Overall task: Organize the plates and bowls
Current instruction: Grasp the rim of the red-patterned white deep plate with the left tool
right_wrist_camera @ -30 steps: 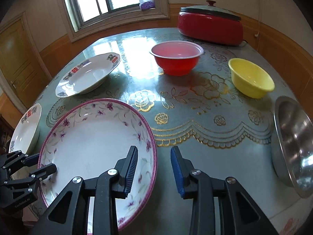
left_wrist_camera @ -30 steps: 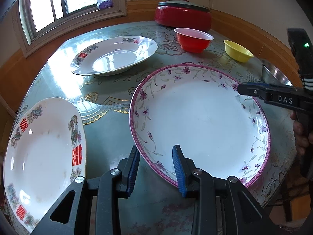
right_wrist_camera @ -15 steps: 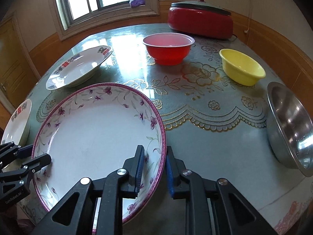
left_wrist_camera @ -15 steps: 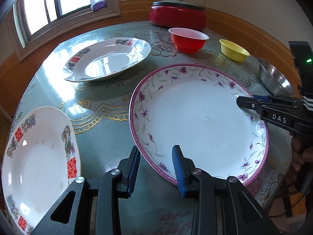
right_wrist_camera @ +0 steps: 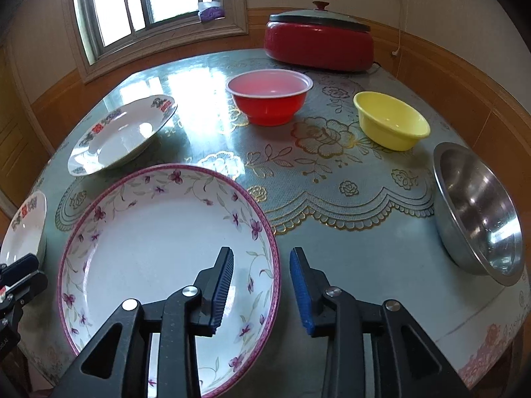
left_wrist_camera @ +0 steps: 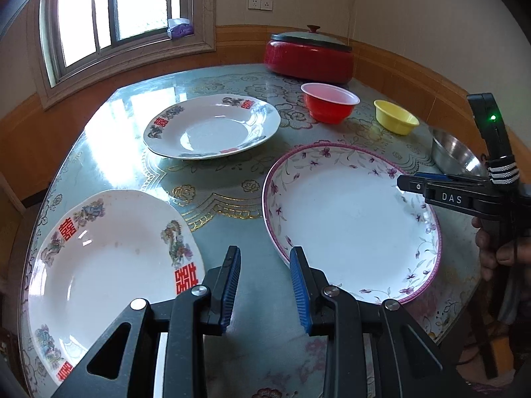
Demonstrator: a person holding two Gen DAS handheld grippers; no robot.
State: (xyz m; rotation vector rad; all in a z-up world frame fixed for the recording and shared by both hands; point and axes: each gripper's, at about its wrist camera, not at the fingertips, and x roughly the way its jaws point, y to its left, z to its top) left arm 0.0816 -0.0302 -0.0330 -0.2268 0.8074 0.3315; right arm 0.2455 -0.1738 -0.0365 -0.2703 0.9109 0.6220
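Both tools spread, holding nothing. Right gripper straddles the near rim of the floral plate, likely lined up to pinch it. Left gripper hangs over bare table between the floral plate and the near white plate. Second white plate sits further back. Red bowl, yellow bowl, steel bowl apart on the right, unstacked. Rim contact unclear from this angle.

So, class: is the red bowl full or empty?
Empty. The right wrist view looks into the red bowl and shows only its bare pinkish inside, with nothing lying in it.
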